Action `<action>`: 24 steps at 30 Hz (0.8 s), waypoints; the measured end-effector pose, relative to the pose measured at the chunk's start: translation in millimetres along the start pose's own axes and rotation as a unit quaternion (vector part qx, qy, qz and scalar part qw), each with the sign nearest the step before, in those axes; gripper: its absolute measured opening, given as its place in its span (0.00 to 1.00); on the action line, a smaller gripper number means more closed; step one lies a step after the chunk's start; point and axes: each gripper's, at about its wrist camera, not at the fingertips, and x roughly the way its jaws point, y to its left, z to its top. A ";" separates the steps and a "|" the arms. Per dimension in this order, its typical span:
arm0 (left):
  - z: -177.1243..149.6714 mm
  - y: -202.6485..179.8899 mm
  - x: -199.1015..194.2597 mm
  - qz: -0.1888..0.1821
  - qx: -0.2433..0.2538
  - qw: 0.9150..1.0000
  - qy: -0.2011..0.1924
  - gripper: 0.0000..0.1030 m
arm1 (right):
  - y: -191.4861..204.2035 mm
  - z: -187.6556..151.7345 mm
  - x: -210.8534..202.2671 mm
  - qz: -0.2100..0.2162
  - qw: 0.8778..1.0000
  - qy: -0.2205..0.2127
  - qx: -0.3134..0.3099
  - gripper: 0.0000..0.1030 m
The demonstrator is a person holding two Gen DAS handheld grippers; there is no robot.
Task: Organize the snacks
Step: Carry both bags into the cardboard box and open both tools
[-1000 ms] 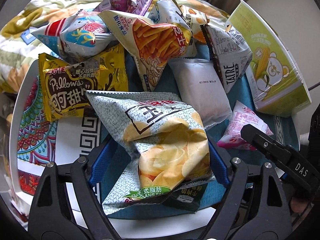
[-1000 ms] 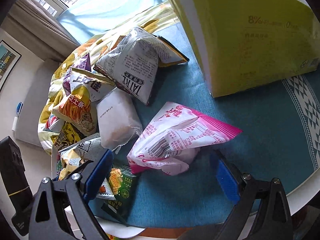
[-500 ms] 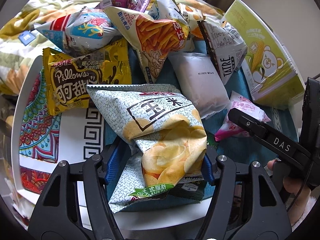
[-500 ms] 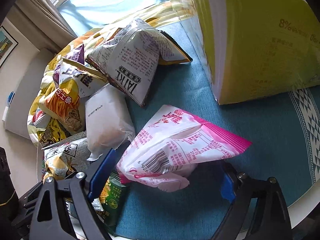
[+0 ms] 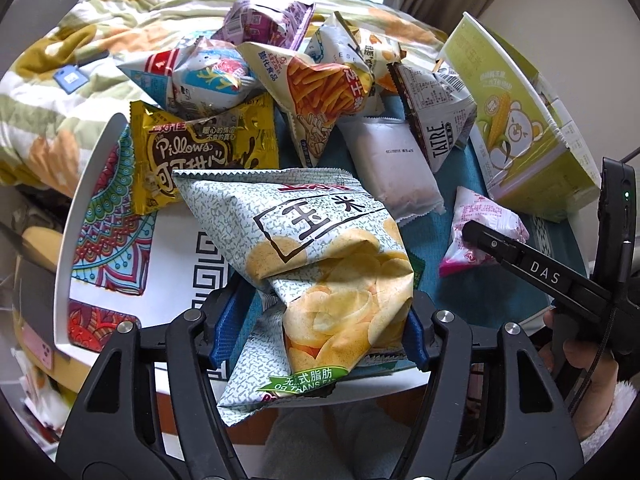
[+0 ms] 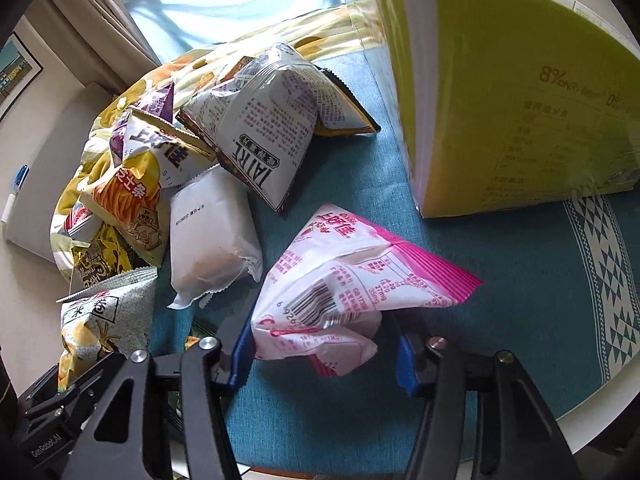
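Observation:
My left gripper [image 5: 316, 332] is shut on a grey-speckled corn chip bag [image 5: 320, 264], its blue pads pressing the crumpled lower half and holding it above the table edge. My right gripper [image 6: 324, 350] has closed in around a pink-and-white snack bag [image 6: 344, 276]; both blue pads touch its lower end on the teal cloth. The right gripper's side also shows in the left wrist view [image 5: 532, 268] over the pink bag [image 5: 484, 224]. The chip bag also shows in the right wrist view [image 6: 104, 312].
A heap of snack bags lies behind: yellow Pillows bag [image 5: 200, 152], fries bag [image 5: 320, 92], white pack [image 5: 392, 164], TATRE bag [image 6: 264, 136]. A yellow-green box [image 6: 512, 92] stands at the right. A white patterned tray [image 5: 104, 236] sits left. A floral quilt [image 5: 60, 80] lies behind.
Both grippers narrowed: the left closed onto the corn chip bag and lifted it back toward the table edge; the right moved forward and closed around the pink bag.

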 end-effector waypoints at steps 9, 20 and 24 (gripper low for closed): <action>23.4 -27.5 -58.1 -0.011 0.025 0.998 -0.049 0.60 | 17.5 5.6 -51.6 0.022 0.999 -0.035 -0.025 0.47; 85.6 -101.4 -105.5 -0.053 0.072 0.990 -0.113 0.60 | 17.0 43.3 -159.7 0.067 0.988 -0.131 -0.042 0.47; 108.9 -140.2 -105.2 -0.064 0.090 0.986 -0.127 0.60 | -3.3 64.9 -188.4 0.060 0.984 -0.160 -0.044 0.47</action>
